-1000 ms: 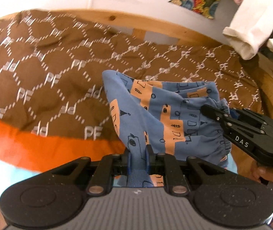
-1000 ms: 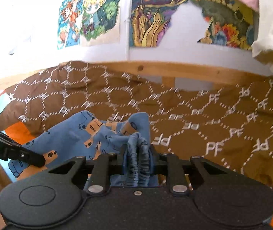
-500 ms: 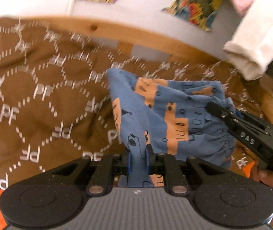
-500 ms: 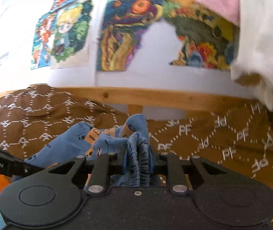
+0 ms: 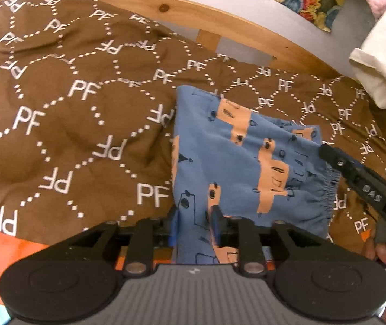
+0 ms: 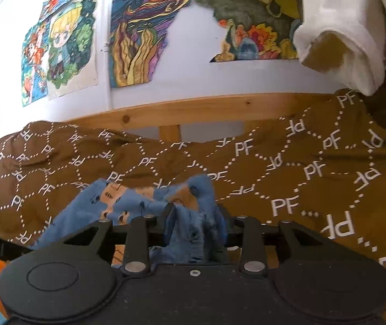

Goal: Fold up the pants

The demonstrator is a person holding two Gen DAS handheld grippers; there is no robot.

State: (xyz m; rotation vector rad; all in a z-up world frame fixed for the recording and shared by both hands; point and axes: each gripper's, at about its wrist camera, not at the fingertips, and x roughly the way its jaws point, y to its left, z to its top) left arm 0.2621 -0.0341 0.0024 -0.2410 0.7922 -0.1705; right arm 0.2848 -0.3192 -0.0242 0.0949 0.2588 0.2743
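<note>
One pair of blue pants (image 5: 236, 162) with orange prints lies on the brown bedspread (image 5: 65, 124), near the wooden rail (image 5: 220, 19). Its elastic waistband edge points away from the left gripper (image 5: 195, 220), towards the right gripper (image 6: 196, 226). Both grippers' jaws are closed on the cloth. Three posters (image 6: 141, 29) hang above the rail.

The right gripper (image 6: 195, 223) pinches bunched blue pants (image 6: 149, 203) over the brown blanket (image 6: 288, 168).
</note>
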